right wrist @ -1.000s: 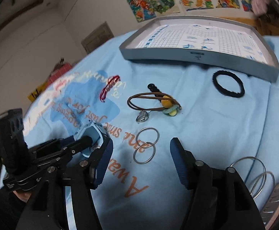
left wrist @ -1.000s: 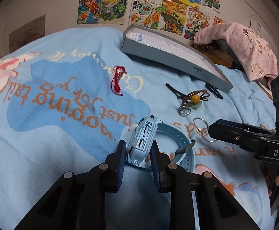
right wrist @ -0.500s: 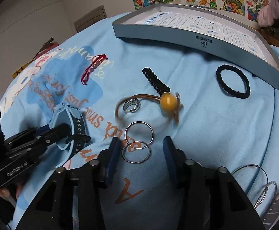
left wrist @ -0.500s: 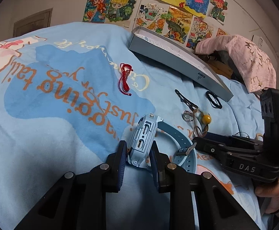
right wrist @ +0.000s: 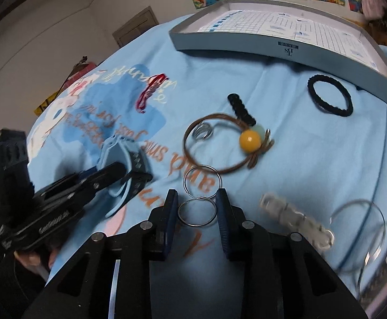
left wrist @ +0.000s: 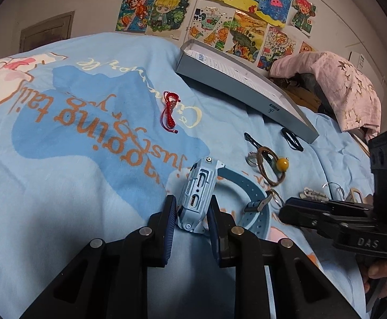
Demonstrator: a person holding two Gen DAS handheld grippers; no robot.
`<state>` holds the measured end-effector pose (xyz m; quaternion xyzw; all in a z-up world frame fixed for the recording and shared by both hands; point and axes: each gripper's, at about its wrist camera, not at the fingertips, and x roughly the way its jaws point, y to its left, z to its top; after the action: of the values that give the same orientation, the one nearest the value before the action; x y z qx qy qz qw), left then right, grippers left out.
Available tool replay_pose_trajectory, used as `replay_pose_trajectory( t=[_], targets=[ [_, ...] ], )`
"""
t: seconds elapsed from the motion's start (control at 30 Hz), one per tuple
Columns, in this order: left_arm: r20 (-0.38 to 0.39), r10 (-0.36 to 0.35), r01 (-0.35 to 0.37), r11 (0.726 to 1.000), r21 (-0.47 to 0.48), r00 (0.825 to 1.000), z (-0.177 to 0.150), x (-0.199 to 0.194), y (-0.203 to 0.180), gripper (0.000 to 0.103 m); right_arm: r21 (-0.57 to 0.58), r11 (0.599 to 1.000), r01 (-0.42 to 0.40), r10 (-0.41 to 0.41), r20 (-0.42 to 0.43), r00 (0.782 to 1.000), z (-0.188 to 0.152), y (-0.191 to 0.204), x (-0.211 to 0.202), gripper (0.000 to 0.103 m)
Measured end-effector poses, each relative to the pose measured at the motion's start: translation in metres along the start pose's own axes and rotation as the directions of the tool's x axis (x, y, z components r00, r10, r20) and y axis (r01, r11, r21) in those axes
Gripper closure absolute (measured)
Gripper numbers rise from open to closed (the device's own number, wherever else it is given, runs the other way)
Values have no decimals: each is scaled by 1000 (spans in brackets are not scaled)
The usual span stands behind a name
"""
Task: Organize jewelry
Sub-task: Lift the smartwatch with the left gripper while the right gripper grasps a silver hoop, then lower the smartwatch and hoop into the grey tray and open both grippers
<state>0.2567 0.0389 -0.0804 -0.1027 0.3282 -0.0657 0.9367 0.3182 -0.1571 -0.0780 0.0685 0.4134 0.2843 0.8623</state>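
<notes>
With the blue watch (left wrist: 197, 199) pinched in the left gripper (left wrist: 190, 218) above the bed (left wrist: 60, 172), the right gripper (right wrist: 196, 210), fingers narrowed around the nearer linked ring (right wrist: 197, 211), apparently untouched, should be closed squarely.

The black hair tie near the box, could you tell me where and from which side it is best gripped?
Grip the near arc of the black hair tie, coming from above. It lies flat as an open loop, so one finger can drop inside; its far arc lies close to the box.
</notes>
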Motion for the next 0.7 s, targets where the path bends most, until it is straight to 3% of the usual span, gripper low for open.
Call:
replay_pose_trajectory(
  t=[0.17,0.37,0.57,0.7],
  targets=[
    [11,23,-22,999,-45,1000,-4,-21,1,84,-36,999,11,-10,30,1000,-8,6,-21,77],
    [-5,18,-19,991,-134,1000,1,-31,9,84,-38,999,15,-10,130,991,-3,-1,-51,77],
    [-38,89,-93,985,-145,995,15,-26,-2,84,4,1000,-13,12,216,976,3,-17,-75,77],
    [-51,84,-93,974,-207,995,28,-19,-7,84,32,999,-19,9,270,963,8,-29,-86,77]
  ],
)
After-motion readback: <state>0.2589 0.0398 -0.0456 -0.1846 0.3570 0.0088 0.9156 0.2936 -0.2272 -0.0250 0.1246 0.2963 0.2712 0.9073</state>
